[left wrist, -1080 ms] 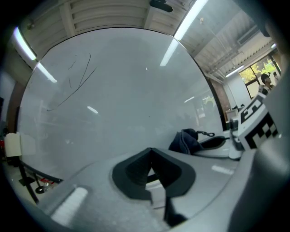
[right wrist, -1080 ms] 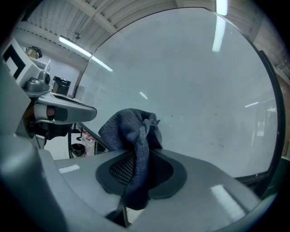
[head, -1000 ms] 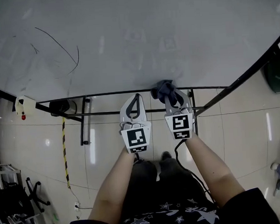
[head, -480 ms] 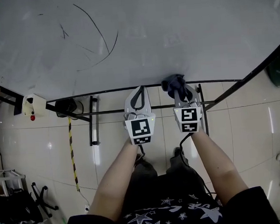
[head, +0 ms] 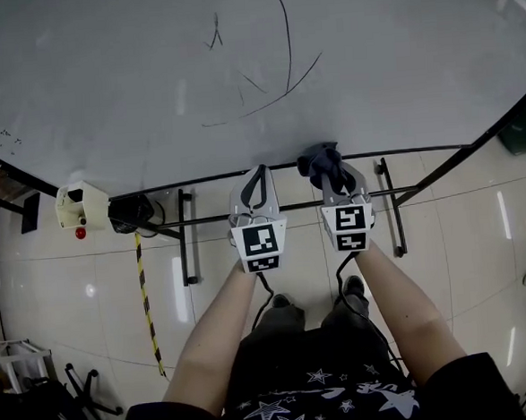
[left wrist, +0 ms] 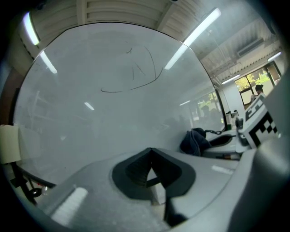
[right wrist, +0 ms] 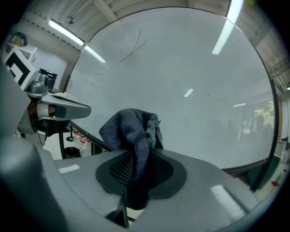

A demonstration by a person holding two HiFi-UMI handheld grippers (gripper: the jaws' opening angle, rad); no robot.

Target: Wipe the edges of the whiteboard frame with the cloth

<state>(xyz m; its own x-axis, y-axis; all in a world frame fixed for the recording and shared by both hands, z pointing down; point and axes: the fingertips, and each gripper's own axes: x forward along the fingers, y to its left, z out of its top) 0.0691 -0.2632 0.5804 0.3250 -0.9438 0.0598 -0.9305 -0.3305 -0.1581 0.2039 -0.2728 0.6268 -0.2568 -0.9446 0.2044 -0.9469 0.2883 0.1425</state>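
1. The whiteboard point(head: 235, 72), marked with pen strokes, stands above a glossy tiled floor point(head: 480, 234).
2. The right gripper's point(head: 328, 169) fingers pinch the cloth point(head: 322, 160) at the frame's point(head: 420, 150) bottom edge.
3. The left gripper's point(head: 259, 172) fingers are closed and empty.

Closed empty tongs point(left wrist: 151, 155) before whiteboard point(left wrist: 108, 118)

Left forearm point(head: 213, 334) and right forearm point(head: 403, 310) extend forward, roughly parallel. Left gripper point(head: 259, 173): jaws together, nothing between them. Right gripper point(head: 340, 176), just beside it: jaws clamped on the dark cloth point(head: 321, 160), which bunches beyond the tips.
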